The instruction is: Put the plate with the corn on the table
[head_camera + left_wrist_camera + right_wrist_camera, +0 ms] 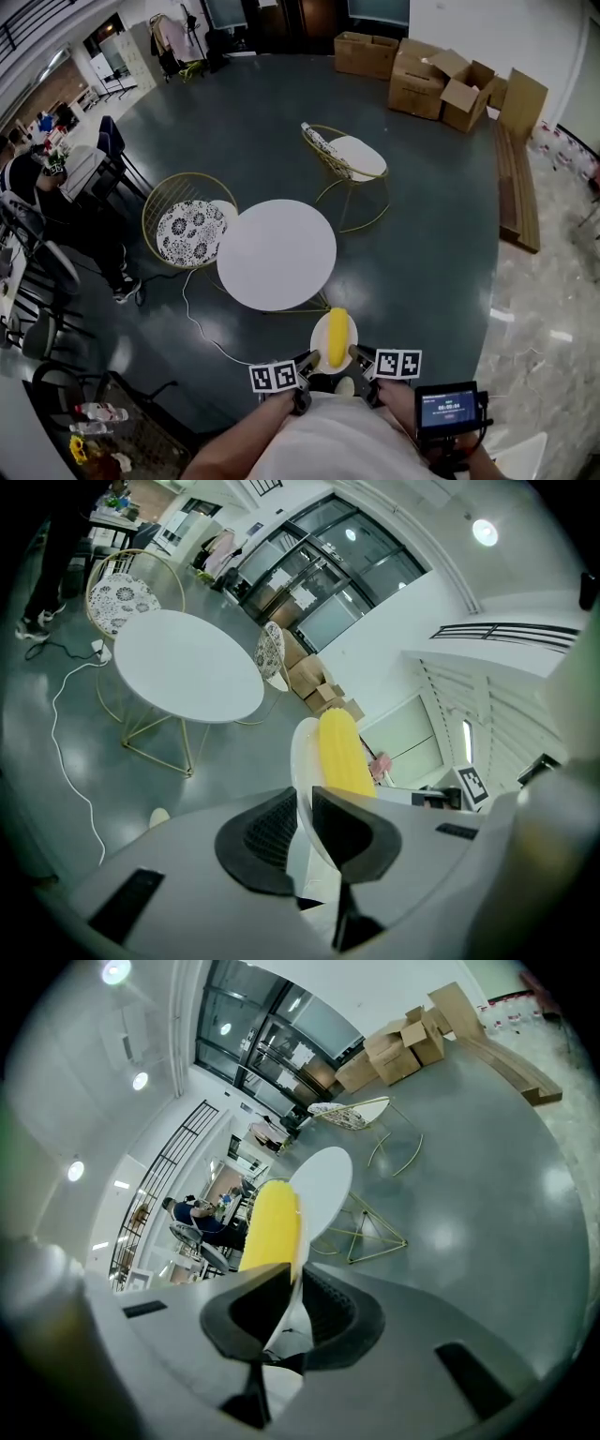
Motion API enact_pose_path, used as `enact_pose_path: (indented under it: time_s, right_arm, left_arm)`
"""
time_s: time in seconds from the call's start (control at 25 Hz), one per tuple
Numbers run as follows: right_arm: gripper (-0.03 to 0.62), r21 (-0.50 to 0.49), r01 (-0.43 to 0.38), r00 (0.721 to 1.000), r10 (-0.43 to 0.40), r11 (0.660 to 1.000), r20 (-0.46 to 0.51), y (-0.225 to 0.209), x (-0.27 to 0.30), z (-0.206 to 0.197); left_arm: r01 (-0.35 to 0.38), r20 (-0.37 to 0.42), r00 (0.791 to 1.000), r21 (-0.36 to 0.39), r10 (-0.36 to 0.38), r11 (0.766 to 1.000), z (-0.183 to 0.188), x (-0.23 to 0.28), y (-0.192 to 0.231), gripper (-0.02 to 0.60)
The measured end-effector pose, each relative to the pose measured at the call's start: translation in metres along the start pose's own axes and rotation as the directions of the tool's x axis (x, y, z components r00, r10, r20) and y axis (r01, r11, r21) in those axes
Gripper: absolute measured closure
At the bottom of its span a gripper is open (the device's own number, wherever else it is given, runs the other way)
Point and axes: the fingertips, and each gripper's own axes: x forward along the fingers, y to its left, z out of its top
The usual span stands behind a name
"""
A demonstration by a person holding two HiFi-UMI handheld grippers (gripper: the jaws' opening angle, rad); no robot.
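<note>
From head height we look steeply down on the table, which stands just ahead and well below us. The left gripper view sits close against the plate rim and faces the table from its near side. The right gripper view does likewise at the plate's opposite edge. All three views share the table and the plate.

Layout, head view. The plate sits above the floor, just before the near edge of the table. The corn lies on the plate, lengthwise toward the table. The left claw clamps the plate's left rim and the right claw its right rim. The near chair stands just left of the table. The far chair stands behind the table to the right. The boxes lie well behind both.
</note>
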Motion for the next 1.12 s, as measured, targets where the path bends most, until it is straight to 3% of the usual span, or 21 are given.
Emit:
enact_pose_path:
  time_s: [0.52,1.12]
  right_arm:
    - [0.545,0.015,0.034,0.999,-0.034,0.999,0.009,-0.01,0.026,0.049]
    - [0.545,0.006,0.072,0.997,-0.072,0.997,0.031,-0.011,0.068,0.125]
  left_arm:
    - [0.016,-0.04,0.999,0.001,-0.016,1.0,0.047,0.036,0.01,0.526]
    - [0.063,-0.066,0.996,0.018,-0.062,0.998,0.129,0.075,0.022,0.526]
